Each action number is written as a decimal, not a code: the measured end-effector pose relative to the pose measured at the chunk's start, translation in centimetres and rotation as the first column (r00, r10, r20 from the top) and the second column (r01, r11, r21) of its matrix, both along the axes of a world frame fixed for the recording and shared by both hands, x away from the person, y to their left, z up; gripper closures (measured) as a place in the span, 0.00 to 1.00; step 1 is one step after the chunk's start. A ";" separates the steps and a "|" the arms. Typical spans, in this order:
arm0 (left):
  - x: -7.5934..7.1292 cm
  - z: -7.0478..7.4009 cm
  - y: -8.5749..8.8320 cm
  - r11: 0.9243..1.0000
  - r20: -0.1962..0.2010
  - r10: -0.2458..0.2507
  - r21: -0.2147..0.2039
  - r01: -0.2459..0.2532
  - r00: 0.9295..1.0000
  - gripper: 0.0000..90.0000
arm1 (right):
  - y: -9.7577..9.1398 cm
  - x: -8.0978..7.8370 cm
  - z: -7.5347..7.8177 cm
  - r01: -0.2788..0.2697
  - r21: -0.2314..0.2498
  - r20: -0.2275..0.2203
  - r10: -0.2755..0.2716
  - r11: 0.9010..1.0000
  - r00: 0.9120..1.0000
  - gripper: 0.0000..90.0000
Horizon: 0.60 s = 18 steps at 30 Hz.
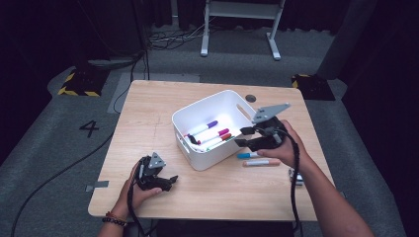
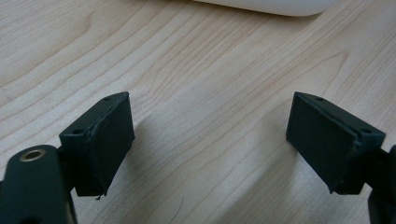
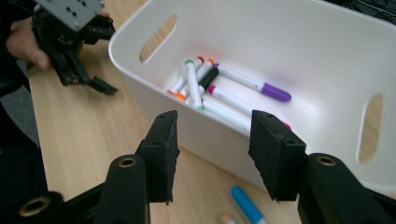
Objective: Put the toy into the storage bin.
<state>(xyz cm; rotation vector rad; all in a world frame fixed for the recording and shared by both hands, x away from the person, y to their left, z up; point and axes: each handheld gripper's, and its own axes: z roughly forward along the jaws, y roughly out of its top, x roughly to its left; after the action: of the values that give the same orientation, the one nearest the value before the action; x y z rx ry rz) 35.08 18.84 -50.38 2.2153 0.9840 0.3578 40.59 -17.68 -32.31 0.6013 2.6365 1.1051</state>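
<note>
White bin (image 1: 197,157) sits mid-table; bare wood (image 1: 148,113) left.

Markers (image 1: 210,134) piled in the bin (image 1: 197,111) at mid-table (image 1: 148,103). Two more markers (image 1: 257,159) lying on the wood just right of it, near edge.

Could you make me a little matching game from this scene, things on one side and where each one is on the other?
Things:
1. purple-capped marker
2. blue-capped marker
3. left gripper
4. white bin

Places:
A. on the bare wood near the table's left front
B. in the middle of the table
C. inside the bin
D. on the table just outside the bin's right side

Pairs: 1-C, 2-D, 3-A, 4-B
</note>
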 end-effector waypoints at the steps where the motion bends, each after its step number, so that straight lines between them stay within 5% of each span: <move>1: 0.0 0.0 0.0 1.000 0.000 0.000 0.000 0.000 1.000 0.17 | -1.2 -0.2 -0.5 0.001 0.001 0.002 -0.001 1.000 1.000 0.58; 4: 0.0 0.0 0.0 1.000 0.000 0.000 0.000 0.000 1.000 0.17 | -3.5 -0.5 -2.0 0.024 -0.050 0.013 -0.023 0.998 1.000 0.56; 12: 0.0 0.0 0.0 1.000 0.001 0.002 0.001 -0.002 1.000 0.17 | -8.2 0.3 -7.5 0.038 -0.148 -0.053 -0.047 0.988 0.997 0.54; 18: 0.0 0.0 0.0 1.000 -0.002 0.004 -0.001 -0.004 1.000 0.17 | -9.6 1.5 -11.0 0.048 -0.253 -0.109 -0.078 0.966 0.991 0.53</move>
<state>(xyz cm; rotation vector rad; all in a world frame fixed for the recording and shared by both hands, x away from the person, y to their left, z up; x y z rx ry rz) 35.06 18.82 -50.39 2.2137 0.9895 0.3569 42.13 -27.24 -43.28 0.7100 2.7750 0.7229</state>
